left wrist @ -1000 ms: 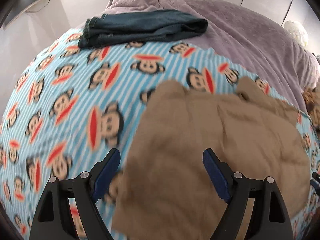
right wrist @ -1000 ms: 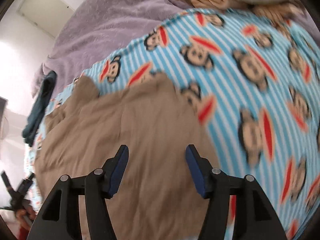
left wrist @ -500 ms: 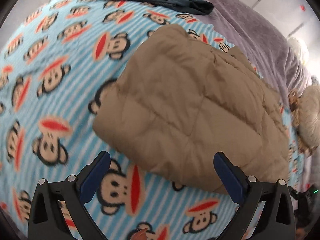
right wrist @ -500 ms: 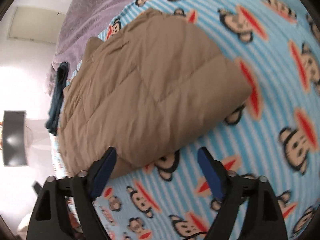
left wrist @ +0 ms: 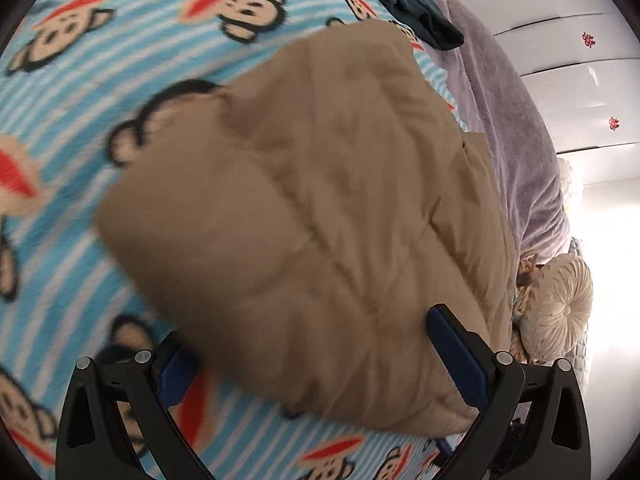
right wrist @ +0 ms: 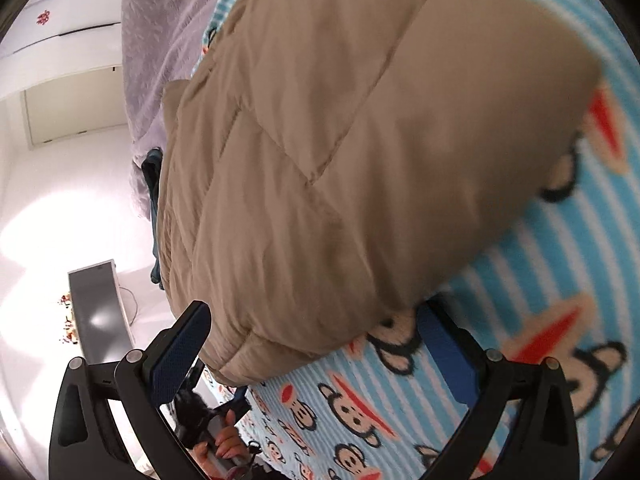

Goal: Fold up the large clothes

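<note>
Tan quilted jacket (left wrist: 320,216), one, apparently folded, lies between both wide-open grippers, left (left wrist: 320,364) and right (right wrist: 316,352).

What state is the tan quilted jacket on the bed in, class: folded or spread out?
Folded. The tan quilted jacket lies as a compact, thick bundle with rounded doubled edges on the monkey-print blanket.

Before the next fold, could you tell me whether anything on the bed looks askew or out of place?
Nothing stands out. The tan quilted jacket lies folded on the monkey-print blanket, and a dark blue garment sits folded beyond it. Both grippers, left and right, straddle the jacket's near edge, open.
</note>
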{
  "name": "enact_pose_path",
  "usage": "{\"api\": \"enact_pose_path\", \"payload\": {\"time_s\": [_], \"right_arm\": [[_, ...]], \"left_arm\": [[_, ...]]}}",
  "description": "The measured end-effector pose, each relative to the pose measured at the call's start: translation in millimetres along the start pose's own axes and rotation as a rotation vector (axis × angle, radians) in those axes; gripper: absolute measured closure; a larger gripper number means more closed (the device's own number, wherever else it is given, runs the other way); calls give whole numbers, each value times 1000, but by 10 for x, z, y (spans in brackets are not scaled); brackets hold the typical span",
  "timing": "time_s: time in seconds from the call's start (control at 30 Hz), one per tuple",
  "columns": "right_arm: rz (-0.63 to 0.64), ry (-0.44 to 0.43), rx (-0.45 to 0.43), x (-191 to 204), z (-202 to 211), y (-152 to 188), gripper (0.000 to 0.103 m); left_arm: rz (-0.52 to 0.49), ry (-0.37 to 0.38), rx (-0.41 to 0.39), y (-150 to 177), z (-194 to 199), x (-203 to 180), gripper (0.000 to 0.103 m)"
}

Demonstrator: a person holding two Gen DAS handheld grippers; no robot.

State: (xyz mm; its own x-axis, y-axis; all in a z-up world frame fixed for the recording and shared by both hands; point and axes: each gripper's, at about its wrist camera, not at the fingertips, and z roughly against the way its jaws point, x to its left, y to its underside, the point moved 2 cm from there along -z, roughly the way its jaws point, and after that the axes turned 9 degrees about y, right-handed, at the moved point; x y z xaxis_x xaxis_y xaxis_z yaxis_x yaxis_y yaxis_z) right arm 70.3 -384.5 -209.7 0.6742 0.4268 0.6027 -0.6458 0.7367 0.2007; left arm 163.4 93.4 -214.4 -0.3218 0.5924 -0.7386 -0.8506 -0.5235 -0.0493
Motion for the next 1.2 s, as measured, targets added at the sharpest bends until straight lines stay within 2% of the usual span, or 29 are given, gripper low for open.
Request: {"api": "enact_pose_path", "payload": {"time_s": [0.1,0.27,0.3,0.33,0.4,0.43,0.47,0.5,0.6,0.83,1.0,1.2], "right_arm": [[-5,-42,0,46,-96,-41,0],[-35,-95,11,147,-324,-156,0],[-48,-89,12,160,-376,-186,0],[-63,-83,14,164,-406,-204,0],[-106,-80,16,151,-404,-210,3],[-129,-86,14,130,-384,-200,10],[-148,-91,16,107,-367,-184,39],[-164,-110,27,79,-354,-164,59],[-148,-154,17,81,-249,-94,76],[-73,-163,10,95,66,196,79],[-60,-147,27,-127,312,617,79],[-100,-136,70,-633,536,1221,78]], "left_arm": [[9,18,-5,-81,-148,-94,0],[50,-14,-30,-193,-393,-151,0],[58,-25,-45,-202,-407,-162,5],[57,-36,-63,-198,-399,-176,14],[32,-26,-80,-192,-354,-231,56],[23,-11,-80,-182,-327,-269,63],[3,0,-85,-172,-289,-317,74],[-26,5,-86,-164,-256,-368,79],[-134,-3,-85,-111,-111,-554,82],[-242,25,-69,113,298,-767,82],[-276,12,-8,572,699,-513,82],[-233,-17,94,1167,1069,31,82]]}}
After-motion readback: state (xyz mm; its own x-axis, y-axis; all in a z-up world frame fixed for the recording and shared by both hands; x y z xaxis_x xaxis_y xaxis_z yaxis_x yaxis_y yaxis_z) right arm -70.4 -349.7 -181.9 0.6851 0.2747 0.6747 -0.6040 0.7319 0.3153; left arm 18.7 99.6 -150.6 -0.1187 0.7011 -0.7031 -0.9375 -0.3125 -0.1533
